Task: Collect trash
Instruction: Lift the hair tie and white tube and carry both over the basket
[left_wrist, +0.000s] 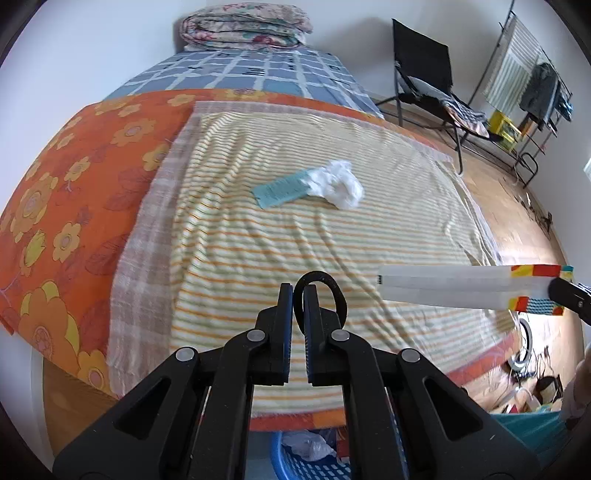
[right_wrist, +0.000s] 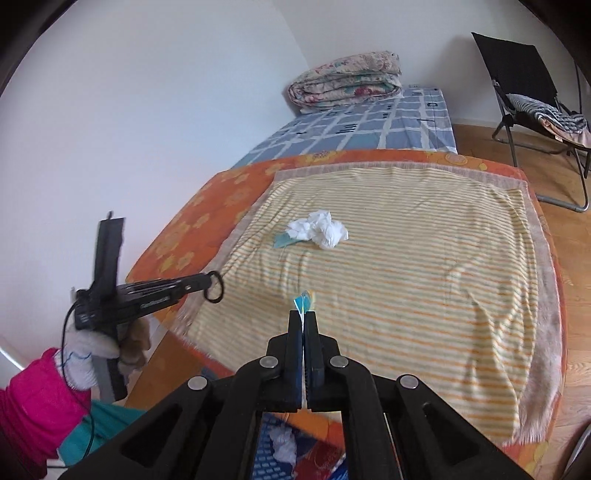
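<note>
My left gripper (left_wrist: 298, 295) is shut on a black hair tie (left_wrist: 327, 291), held above the near edge of the striped towel (left_wrist: 295, 240); it also shows in the right wrist view (right_wrist: 208, 282) with the hair tie (right_wrist: 215, 290) hanging from its tips. My right gripper (right_wrist: 306, 319) is shut on a flat white wrapper with coloured ends (right_wrist: 304, 301); the wrapper shows side-on in the left wrist view (left_wrist: 472, 290). A crumpled white tissue (left_wrist: 338, 182) (right_wrist: 321, 229) and a teal paper strip (left_wrist: 280, 190) (right_wrist: 286, 240) lie together mid-towel.
A blue plastic basket (left_wrist: 306, 461) (right_wrist: 269, 454) holding white trash sits on the floor below both grippers. The bed (left_wrist: 74, 177) has an orange floral cover and a folded quilt (left_wrist: 243, 26). A black chair (left_wrist: 424, 74) and drying rack (left_wrist: 528, 74) stand at right.
</note>
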